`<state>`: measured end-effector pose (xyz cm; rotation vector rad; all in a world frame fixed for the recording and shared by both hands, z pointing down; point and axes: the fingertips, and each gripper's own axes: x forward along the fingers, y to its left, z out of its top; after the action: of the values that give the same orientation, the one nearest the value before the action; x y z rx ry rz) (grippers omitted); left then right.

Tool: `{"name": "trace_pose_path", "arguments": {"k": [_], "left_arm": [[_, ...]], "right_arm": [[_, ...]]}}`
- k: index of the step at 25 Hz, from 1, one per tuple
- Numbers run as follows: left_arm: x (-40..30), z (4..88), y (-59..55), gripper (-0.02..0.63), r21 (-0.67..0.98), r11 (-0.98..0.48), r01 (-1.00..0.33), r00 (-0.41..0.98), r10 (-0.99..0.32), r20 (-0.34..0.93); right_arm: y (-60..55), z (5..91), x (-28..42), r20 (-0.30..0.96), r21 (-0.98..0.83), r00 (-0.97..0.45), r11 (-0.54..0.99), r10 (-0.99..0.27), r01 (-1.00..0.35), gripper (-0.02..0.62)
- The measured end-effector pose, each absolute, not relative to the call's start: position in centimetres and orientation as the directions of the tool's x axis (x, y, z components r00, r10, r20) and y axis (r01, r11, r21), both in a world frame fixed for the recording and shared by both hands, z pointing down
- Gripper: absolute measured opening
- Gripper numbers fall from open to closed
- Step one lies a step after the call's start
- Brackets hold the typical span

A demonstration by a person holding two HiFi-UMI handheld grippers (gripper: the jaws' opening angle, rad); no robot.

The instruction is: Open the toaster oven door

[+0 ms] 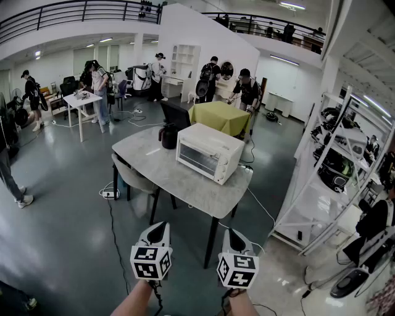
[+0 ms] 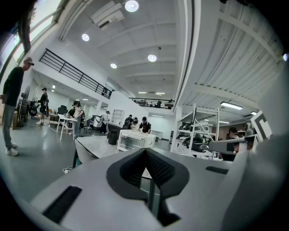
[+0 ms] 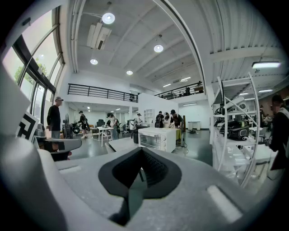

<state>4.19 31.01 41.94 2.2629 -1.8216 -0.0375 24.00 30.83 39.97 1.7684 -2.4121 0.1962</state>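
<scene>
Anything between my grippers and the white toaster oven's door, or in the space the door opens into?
Nothing visible does. The left gripper and right gripper hang short of the grey table; only bare tabletop lies before the closed glass door of the white toaster oven.

Open lab hall: mezzanine railing (image 1: 74, 12), white gear shelves (image 1: 333, 185), worktables (image 1: 82, 102), people (image 1: 99, 80) standing about.

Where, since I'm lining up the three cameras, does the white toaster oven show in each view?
Head view: toaster oven at centre, on the grey table.
Left gripper view: toaster oven small, just left of centre.
Right gripper view: toaster oven small, just right of centre.
Shared landmark: the white shelf rack, to the right of the oven in all three.
</scene>
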Motion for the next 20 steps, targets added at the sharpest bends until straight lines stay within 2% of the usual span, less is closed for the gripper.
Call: {"name": "trace_pose_path", "arguments": {"k": [12,20], "left_arm": [[2.9,42.6,30.9,0.003,0.197,-0.207,-0.958,0.237,-0.961,0.142],[-0.5,43.4,30.2,0.005,0.202,-0.212,-0.956,0.245,-0.957,0.154]], "right_arm": [[30.8,40.7,23.4,0.199,-0.027,-0.262,0.262,-0.944,-0.965,0.005],[31.1,41.6,21.5,0.224,-0.031,-0.234,0.233,-0.946,-0.972,0.005]]}}
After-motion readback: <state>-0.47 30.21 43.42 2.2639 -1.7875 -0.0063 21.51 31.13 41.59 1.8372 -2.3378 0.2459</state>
